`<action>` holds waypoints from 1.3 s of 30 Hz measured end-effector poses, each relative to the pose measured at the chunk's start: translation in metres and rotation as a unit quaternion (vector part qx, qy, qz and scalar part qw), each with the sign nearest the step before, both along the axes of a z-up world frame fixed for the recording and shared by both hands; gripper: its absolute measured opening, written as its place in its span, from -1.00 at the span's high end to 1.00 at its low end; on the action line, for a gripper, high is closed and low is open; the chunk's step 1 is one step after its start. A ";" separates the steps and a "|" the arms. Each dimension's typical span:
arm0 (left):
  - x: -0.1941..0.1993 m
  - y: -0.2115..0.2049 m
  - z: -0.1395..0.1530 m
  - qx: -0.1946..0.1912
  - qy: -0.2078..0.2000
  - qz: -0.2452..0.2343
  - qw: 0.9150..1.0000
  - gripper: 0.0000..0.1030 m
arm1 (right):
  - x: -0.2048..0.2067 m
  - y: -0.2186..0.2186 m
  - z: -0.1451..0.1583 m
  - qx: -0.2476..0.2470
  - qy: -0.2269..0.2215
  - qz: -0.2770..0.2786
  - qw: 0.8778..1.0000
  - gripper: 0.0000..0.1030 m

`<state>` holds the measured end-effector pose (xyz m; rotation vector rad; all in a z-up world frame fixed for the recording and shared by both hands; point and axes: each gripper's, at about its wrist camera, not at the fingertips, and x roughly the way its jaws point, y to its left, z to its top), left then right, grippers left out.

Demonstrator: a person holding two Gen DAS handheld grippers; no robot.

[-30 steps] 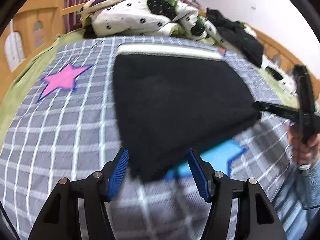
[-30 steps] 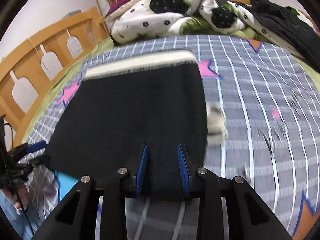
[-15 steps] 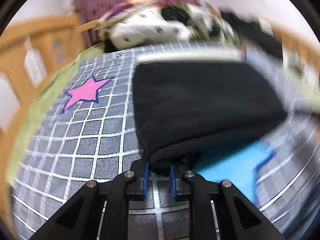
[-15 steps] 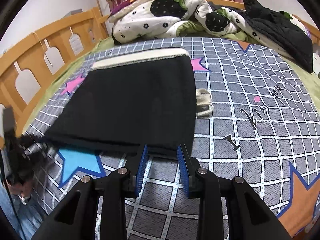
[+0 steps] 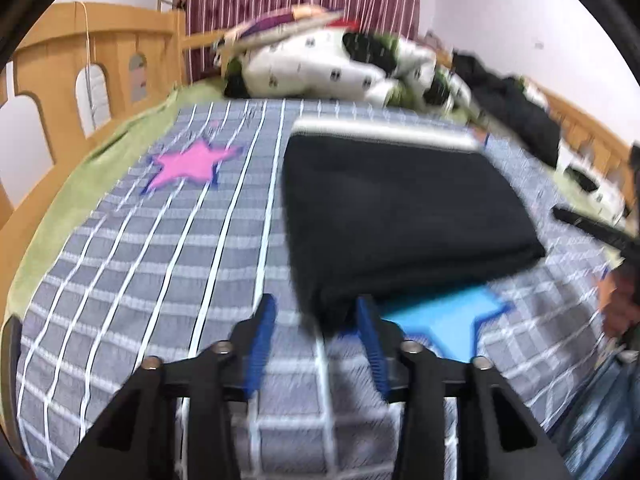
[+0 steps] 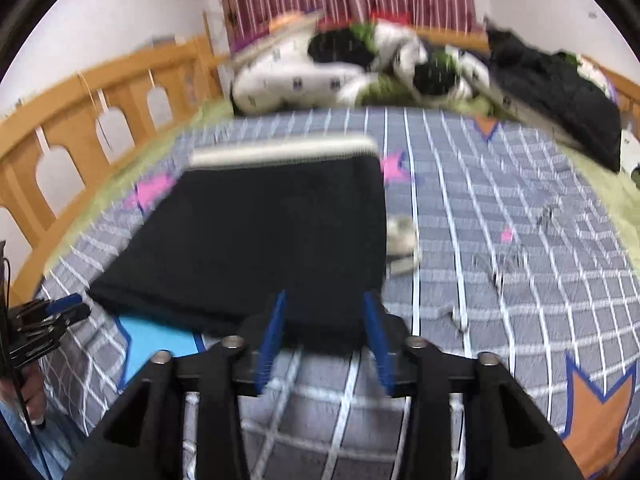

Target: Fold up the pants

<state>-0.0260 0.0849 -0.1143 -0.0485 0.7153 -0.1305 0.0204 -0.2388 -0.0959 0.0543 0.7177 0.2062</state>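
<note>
Folded black pants (image 6: 264, 232) flat on a grey checked bedspread (image 6: 500, 280), pale waistband (image 6: 280, 150) at the far edge. Right gripper (image 6: 324, 336) at the near edge, blue pads (image 6: 272, 332) opening, cloth between them but not pressed. Left gripper (image 6: 48, 320) at the left corner. Crumpled quilt (image 6: 340, 72) and dark clothing (image 6: 552, 92) beyond. Picture blurred.

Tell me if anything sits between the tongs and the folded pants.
Nothing visible does. The near edge of the pants lies right at the left tongs and the right tongs, both opening with no pad pressing the cloth. The cord lies beside the pants, clear.
</note>
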 end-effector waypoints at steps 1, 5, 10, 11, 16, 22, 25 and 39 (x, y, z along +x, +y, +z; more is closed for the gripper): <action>0.010 -0.002 0.003 -0.006 -0.005 0.001 1.000 0.09 | 0.004 0.003 0.001 -0.004 -0.008 -0.001 1.000 0.11; 0.056 -0.017 -0.009 -0.012 0.029 0.004 0.999 0.09 | 0.040 0.015 -0.014 -0.015 0.017 -0.017 1.000 0.13; 0.066 -0.025 -0.041 -0.006 0.085 0.023 0.996 0.04 | 0.053 0.025 -0.045 -0.047 0.066 -0.032 0.996 0.19; 0.067 -0.026 -0.040 -0.007 0.092 0.022 0.996 0.01 | 0.051 0.028 -0.045 -0.058 0.069 -0.026 0.996 0.19; 0.073 -0.016 -0.043 -0.055 0.104 0.034 0.992 -0.09 | 0.053 0.016 -0.051 -0.008 0.092 -0.031 0.995 0.17; 0.066 -0.021 -0.040 -0.047 0.081 0.041 0.995 -0.12 | 0.047 0.019 -0.053 -0.010 0.076 -0.033 0.997 0.17; 0.060 -0.024 -0.031 -0.029 0.067 0.034 0.997 -0.11 | 0.042 0.020 -0.051 -0.017 0.067 -0.033 0.997 0.17; -0.003 -0.022 0.022 -0.057 0.013 -0.018 0.998 -0.11 | -0.016 0.003 0.042 0.000 0.032 -0.113 0.993 0.17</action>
